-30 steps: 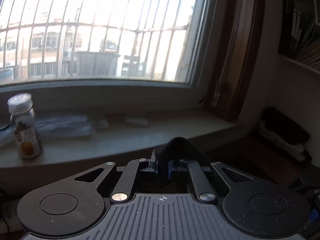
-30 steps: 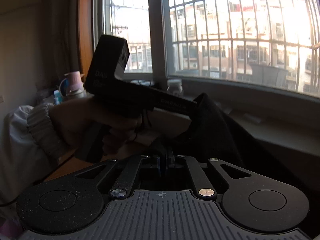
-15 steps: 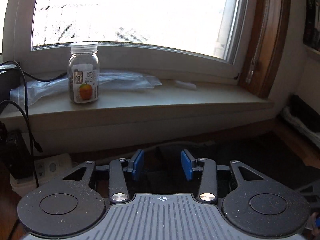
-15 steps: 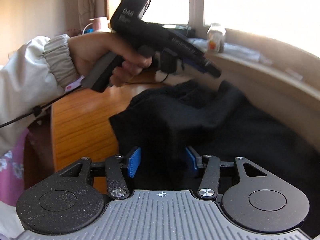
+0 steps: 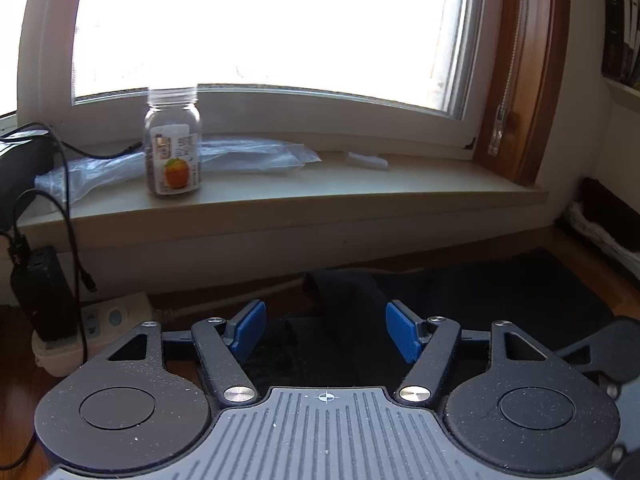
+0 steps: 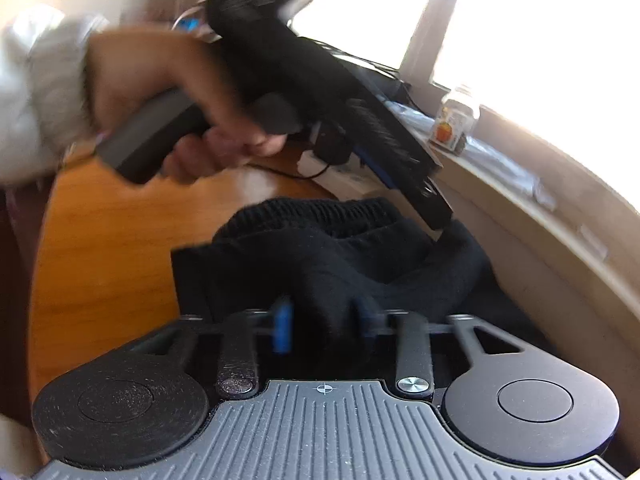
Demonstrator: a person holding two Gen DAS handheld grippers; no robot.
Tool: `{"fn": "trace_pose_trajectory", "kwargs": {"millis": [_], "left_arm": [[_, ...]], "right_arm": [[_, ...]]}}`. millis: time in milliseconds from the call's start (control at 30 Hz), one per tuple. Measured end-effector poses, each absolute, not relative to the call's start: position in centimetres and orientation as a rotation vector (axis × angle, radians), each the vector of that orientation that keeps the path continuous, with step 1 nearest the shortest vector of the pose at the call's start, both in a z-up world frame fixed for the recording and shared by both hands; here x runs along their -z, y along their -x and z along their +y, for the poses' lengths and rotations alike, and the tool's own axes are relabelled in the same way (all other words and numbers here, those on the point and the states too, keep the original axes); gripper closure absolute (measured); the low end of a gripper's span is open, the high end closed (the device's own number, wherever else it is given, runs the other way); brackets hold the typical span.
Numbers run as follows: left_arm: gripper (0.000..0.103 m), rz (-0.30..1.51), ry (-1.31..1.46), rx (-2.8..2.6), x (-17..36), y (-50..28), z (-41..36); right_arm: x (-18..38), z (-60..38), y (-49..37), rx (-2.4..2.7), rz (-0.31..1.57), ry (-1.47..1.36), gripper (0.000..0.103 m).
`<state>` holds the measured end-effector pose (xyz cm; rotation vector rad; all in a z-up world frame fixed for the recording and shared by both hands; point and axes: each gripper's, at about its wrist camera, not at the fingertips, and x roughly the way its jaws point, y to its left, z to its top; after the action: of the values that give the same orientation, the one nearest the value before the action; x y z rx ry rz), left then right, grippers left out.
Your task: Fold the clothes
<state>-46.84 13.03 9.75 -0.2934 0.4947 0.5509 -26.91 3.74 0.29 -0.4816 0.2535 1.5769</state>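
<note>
A black knit garment [image 6: 320, 248] lies bunched on the wooden table [image 6: 112, 248], up against the wall under the window. In the left wrist view my left gripper [image 5: 326, 334] is open just above the garment [image 5: 480, 292], and a fold of it rises between the blue pads [image 5: 248, 332]. The right wrist view is blurred by motion. There my right gripper [image 6: 324, 324] stands open, with a hump of the black cloth pushed in between its pads [image 6: 282, 328]. A hand in a pale sleeve holds the left gripper [image 6: 438, 220], whose tip is down at the garment's far edge.
A glass jar [image 5: 174, 152] with an orange label stands on the windowsill [image 5: 360, 196] beside a plastic bag [image 5: 248, 156]. A white power strip [image 5: 100, 320] with a black charger [image 5: 44, 292] and cables sits at the table's back left. Books [image 5: 620, 20] fill a shelf at right.
One second ago both grippers held the garment up, shut on it. Both then opened and the garment dropped onto the table. Now the left jaws are wider, and the right has pushed into the cloth.
</note>
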Motion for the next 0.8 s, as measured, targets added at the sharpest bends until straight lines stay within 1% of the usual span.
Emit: {"fn": "trace_pose_trajectory", "kwargs": {"millis": [67,167,233,267,300,333,400,433,467,533,567,600,633,733,767,800], "left_arm": [[0.033,0.483,0.296,-0.564,-9.9,47.4,13.1],[0.033,0.446,0.308,-0.598,-10.6,48.3,13.4],[0.032,0.428,0.32,-0.599,-11.0,48.8,13.5],[0.032,0.427,0.317,-0.602,-11.1,48.9,13.5],[0.029,0.426,0.314,-0.606,-11.2,48.9,13.4],[0.028,0.433,0.312,-0.606,-11.1,48.8,13.4],[0.028,0.446,0.306,-0.606,-10.8,48.6,13.2],[0.027,0.449,0.307,-0.603,-10.7,48.5,13.1],[0.026,0.453,0.31,-0.599,-10.4,48.4,13.1],[0.025,0.462,0.312,-0.59,-9.9,48.2,13.0],[0.025,0.465,0.317,-0.585,-9.7,47.9,13.1],[0.025,0.468,0.321,-0.581,-9.4,47.6,13.2],[0.025,0.468,0.324,-0.571,-9.1,47.2,13.4],[0.025,0.475,0.34,-0.559,-8.4,45.9,14.4],[0.026,0.481,0.346,-0.56,-8.1,45.4,14.7],[0.028,0.485,0.34,-0.562,-7.9,45.0,14.9]], "right_arm": [[-0.4,4.1,26.6,-1.58,0.272,0.453,0.096],[-1.8,2.7,26.4,-1.632,0.25,0.267,0.096],[-1.9,2.4,26.2,-1.68,0.295,0.194,0.096],[-1.6,2.6,25.9,-1.711,0.351,0.183,0.092],[-1.0,3.0,25.9,-1.725,0.406,0.211,0.084],[-0.3,3.5,26.0,-1.728,0.458,0.265,0.082],[0.7,3.7,26.7,-1.738,0.473,0.342,0.075],[0.9,3.6,27.1,-1.746,0.464,0.368,0.067],[1.0,3.5,27.3,-1.755,0.453,0.389,0.063],[0.8,3.0,27.7,-1.761,0.426,0.418,0.064],[0.7,2.7,27.8,-1.768,0.42,0.433,0.066],[0.7,2.4,28.0,-1.774,0.414,0.448,0.08],[0.6,2.1,28.1,-1.78,0.408,0.462,0.084],[0.3,1.1,28.3,-1.793,0.392,0.496,0.083],[0.0,0.4,28.2,-1.786,0.386,0.488,0.082],[-0.2,-0.4,28.1,-1.777,0.379,0.476,0.078]]}}
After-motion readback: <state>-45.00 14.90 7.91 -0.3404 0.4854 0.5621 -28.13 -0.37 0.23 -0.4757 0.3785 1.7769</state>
